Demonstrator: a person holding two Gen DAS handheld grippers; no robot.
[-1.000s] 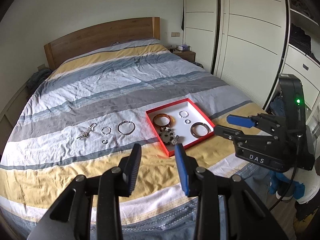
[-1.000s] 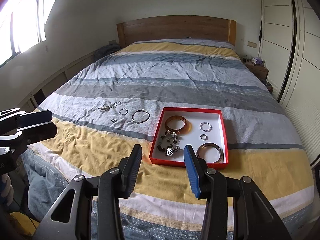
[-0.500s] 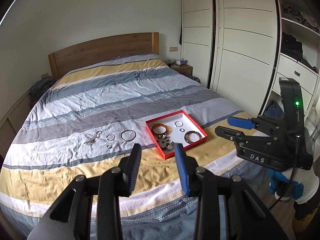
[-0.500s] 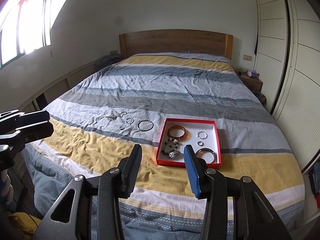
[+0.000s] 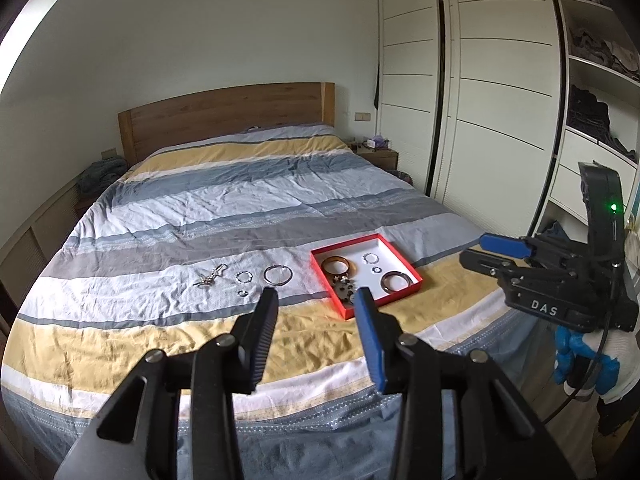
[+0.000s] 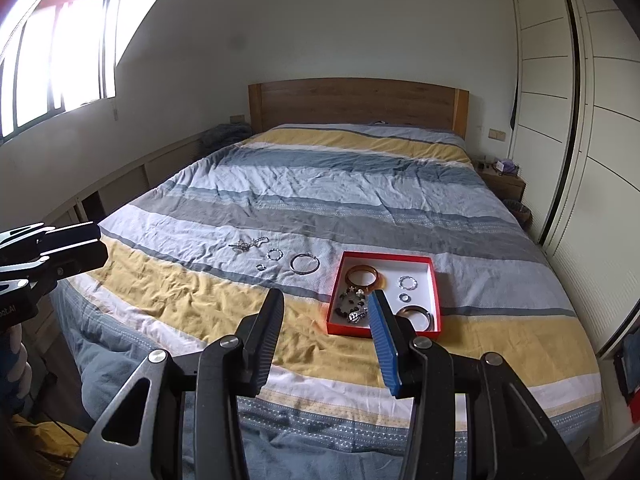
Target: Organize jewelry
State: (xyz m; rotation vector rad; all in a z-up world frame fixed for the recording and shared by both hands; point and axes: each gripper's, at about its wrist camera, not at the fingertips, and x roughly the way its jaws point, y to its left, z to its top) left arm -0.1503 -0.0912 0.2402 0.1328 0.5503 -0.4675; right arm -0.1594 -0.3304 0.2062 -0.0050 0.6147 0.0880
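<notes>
both grippers pulled back, tray [image 6: 434, 297] smaller

Bare striped bedspread [image 6: 224, 304] lies between claws and red tray [image 6: 436, 300].

The left gripper [image 5: 316, 300] is showing black arms with silver screws, one black ribbed pad, one blue. The right gripper [image 5: 478, 250] is wearing white "DAS" lettering and a green light.

Bedroom: bed [image 6: 360, 200] with striped blue, grey and yellow duvet; wooden headboard [image 6: 356, 100]; white walls; sliding-door wardrobe [image 5: 480, 100]; bedside cabinet [image 6: 502, 184]; bright barred window [image 6: 56, 52], left.
</notes>
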